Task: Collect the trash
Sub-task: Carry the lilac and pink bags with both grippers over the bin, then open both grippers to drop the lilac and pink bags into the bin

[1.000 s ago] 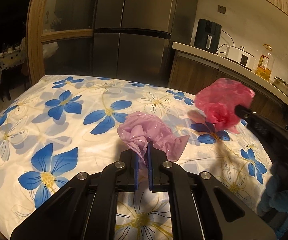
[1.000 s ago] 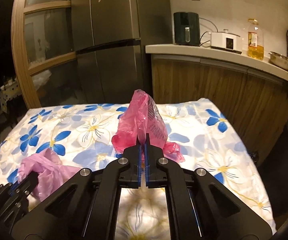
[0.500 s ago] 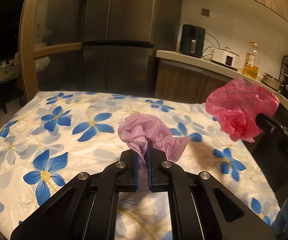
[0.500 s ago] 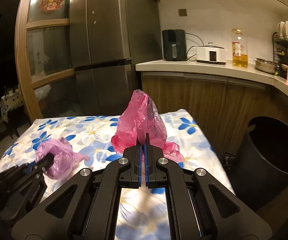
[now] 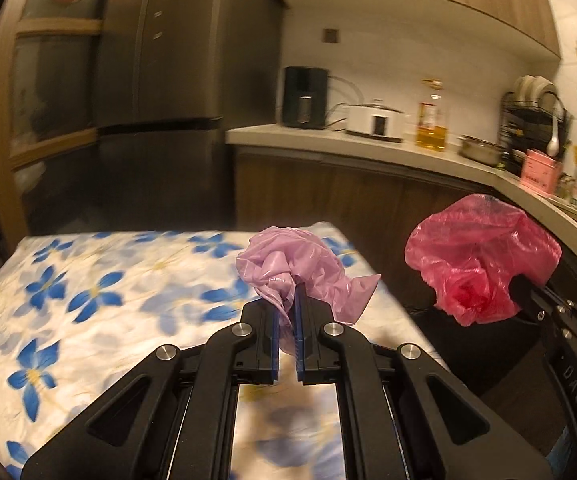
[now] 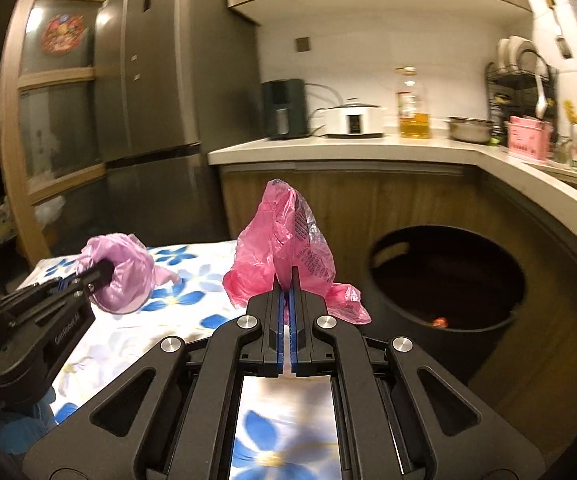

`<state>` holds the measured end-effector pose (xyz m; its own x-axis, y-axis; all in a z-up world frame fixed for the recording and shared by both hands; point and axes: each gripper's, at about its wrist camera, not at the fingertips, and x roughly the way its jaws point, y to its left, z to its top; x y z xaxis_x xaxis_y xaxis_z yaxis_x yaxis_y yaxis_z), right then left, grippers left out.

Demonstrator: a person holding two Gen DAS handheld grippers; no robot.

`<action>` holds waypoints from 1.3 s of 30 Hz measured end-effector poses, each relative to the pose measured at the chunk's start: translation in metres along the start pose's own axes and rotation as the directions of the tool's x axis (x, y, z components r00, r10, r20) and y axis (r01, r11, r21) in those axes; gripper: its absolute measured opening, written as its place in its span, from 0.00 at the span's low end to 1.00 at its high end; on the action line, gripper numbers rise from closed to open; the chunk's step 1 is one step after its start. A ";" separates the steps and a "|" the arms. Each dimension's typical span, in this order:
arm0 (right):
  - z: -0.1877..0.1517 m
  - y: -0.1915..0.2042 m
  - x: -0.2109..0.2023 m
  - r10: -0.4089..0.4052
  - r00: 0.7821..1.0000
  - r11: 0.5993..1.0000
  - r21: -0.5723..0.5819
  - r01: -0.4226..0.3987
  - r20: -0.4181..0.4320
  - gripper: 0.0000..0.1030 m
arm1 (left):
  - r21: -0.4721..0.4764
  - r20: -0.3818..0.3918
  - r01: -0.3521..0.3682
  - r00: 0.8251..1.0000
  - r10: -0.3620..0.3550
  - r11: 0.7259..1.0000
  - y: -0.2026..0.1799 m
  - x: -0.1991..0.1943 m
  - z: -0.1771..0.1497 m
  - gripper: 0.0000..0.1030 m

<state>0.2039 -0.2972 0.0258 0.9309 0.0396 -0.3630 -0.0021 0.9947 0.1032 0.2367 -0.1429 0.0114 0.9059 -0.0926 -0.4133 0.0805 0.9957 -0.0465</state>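
Observation:
My left gripper [image 5: 285, 298] is shut on a crumpled pale purple plastic bag [image 5: 300, 268], held above the right end of the flowered table [image 5: 88, 300]. That purple bag [image 6: 122, 276] and the left gripper [image 6: 102, 270] also show at the left of the right wrist view. My right gripper [image 6: 287, 278] is shut on a crumpled pink plastic bag [image 6: 284, 252], off the table's right edge. The same pink bag [image 5: 480, 256] hangs at the right of the left wrist view. A round black trash bin [image 6: 448, 280] stands open just right of the pink bag, on the floor by the cabinets.
A dark fridge [image 6: 160, 120] stands behind the table. A wooden kitchen counter [image 6: 368, 146] curves along the back and right, carrying an air fryer [image 6: 284, 108], a white cooker [image 6: 354, 120], an oil bottle [image 6: 412, 104], a steel bowl and a dish rack. Something small and red glows inside the bin.
Both grippers have swung right and risen a little, each still gripping its bag. The table has slid left in both views, and the bin has come into the right wrist view.

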 end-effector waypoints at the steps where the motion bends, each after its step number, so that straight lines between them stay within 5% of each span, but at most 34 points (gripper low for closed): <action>1: 0.000 -0.009 -0.003 -0.017 1.000 1.000 0.008 0.017 0.004 0.02 | 0.011 0.004 0.015 1.000 -0.016 1.000 -0.010 0.001 0.002 0.05; 12: 0.007 -0.085 -0.025 -0.153 0.987 0.986 0.076 0.149 0.045 0.02 | 0.069 0.042 0.177 0.983 -0.181 0.982 -0.092 0.005 0.025 0.05; 26: 0.020 -0.145 -0.021 -0.248 0.967 0.961 0.141 0.238 0.063 0.02 | 0.153 0.052 0.361 0.927 -0.373 0.920 -0.169 0.026 0.038 0.05; 39: 0.023 -0.162 0.008 -0.240 0.970 0.960 0.157 0.233 0.028 0.02 | 0.158 -0.016 0.402 0.914 -0.404 0.902 -0.185 0.062 0.034 0.06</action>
<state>0.2202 -0.4603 0.0276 0.9142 -0.2027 -0.3508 0.2719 0.9489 0.1601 0.2916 -0.3327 0.0251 0.7893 -0.4875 -0.3733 0.5021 0.8624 -0.0645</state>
